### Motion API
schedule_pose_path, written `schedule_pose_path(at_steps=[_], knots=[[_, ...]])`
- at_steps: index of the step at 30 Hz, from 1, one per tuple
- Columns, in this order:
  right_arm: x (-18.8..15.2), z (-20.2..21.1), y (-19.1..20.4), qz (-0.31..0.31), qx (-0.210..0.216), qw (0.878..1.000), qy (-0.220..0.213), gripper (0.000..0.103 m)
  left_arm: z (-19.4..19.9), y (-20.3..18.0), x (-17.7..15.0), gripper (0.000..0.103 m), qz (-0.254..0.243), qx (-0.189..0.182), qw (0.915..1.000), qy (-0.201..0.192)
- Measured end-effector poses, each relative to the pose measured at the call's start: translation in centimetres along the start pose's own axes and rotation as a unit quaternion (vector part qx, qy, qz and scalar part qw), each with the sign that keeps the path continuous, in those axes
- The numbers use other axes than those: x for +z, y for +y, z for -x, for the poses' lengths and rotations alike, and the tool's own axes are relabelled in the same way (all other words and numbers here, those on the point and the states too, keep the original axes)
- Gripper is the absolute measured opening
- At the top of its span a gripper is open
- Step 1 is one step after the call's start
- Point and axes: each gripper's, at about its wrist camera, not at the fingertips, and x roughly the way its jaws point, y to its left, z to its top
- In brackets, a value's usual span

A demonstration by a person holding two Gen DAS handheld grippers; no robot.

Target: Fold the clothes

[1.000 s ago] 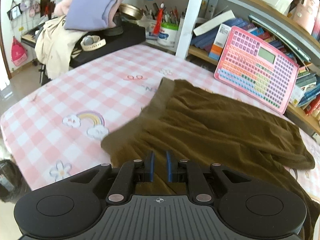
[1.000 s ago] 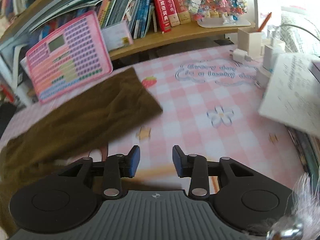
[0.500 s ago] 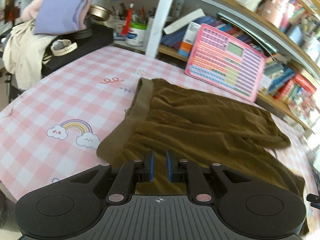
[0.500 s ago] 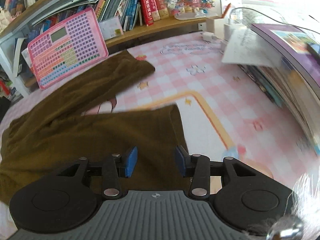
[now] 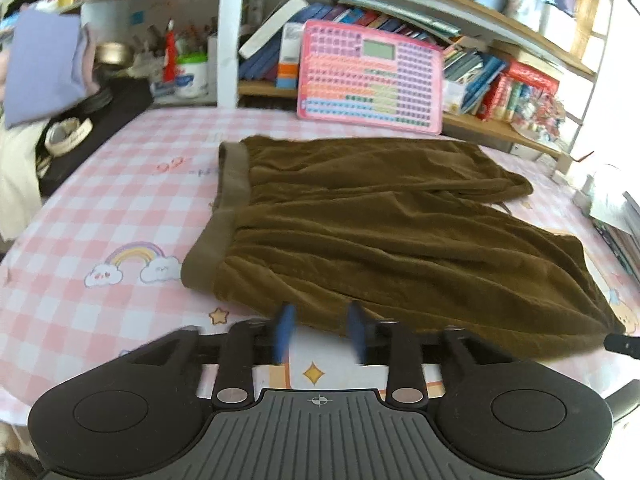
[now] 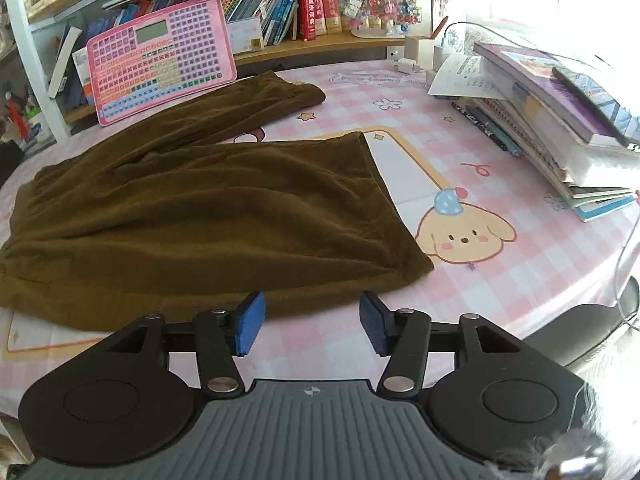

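Brown trousers (image 5: 380,224) lie flat on the pink checked tablecloth (image 5: 100,216), waistband to the left, the two legs spread apart toward the right. They also show in the right wrist view (image 6: 192,208), with the near leg's hem at the right. My left gripper (image 5: 320,332) is open and empty, just short of the trousers' near edge. My right gripper (image 6: 310,324) is open and empty, just short of the near leg's edge.
A pink keyboard toy (image 5: 370,76) leans on the bookshelf (image 5: 500,128) behind the trousers. A stack of books (image 6: 560,120) lies at the table's right. A black stand with clothes (image 5: 52,120) is at the left. The table's near edge is close.
My left gripper was shut on the trousers; it has opened, let go and drawn back. My right gripper has opened wider and pulled back. The trousers now lie spread out.
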Motion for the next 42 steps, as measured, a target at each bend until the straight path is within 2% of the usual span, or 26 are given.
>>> schedule_pose_path(at_steps=[1,3,6,8,10,17,20,27,30,33,42], knots=[[0.0,0.2,0.1,0.002,-0.005,1.000,-0.002,0.062,0.1,-0.2,0.0,0.053,-0.007,0.000,1.0000,-0.005],[-0.1,0.5,0.3,0.005,-0.015,1.000,-0.006,0.067,0.2,-0.6,0.0,0.068,-0.021,-0.001,0.9997,-0.014],[0.0,0.7,0.5,0.006,-0.023,1.000,-0.006,0.075,0.3,-1.3,-0.1,0.079,-0.045,-0.007,0.9987,-0.024],[-0.1,0.8,0.8,0.008,-0.027,1.000,-0.006,0.076,0.1,-1.7,-0.1,0.083,-0.062,-0.012,0.9977,-0.025],[-0.1,0.9,1.0,0.012,-0.030,0.999,-0.007,0.083,0.0,-2.1,-0.1,0.087,-0.077,-0.013,0.9967,-0.022],[0.1,1.4,1.6,0.019,-0.043,0.999,-0.018,0.088,-0.2,-2.9,0.2,0.097,-0.107,-0.005,0.9939,-0.025],[0.4,1.4,1.9,0.023,-0.043,0.999,-0.020,0.090,-0.7,-2.6,0.3,0.098,-0.106,0.006,0.9942,-0.014],[0.8,1.4,2.2,0.031,-0.038,0.999,-0.020,0.092,-1.0,-1.6,0.4,0.098,-0.085,-0.013,0.9963,-0.003],[1.0,1.3,2.0,0.030,-0.038,0.999,-0.020,0.092,-1.1,-1.8,0.5,0.098,-0.088,-0.006,0.9960,-0.012],[1.5,1.1,1.7,0.027,-0.036,0.999,-0.020,0.092,-0.9,-1.9,0.8,0.098,-0.093,-0.020,0.9952,-0.023],[5.2,-0.8,-0.7,0.030,0.015,0.999,-0.033,0.092,-2.7,-2.2,3.0,0.098,-0.108,-0.029,0.9937,-0.014]])
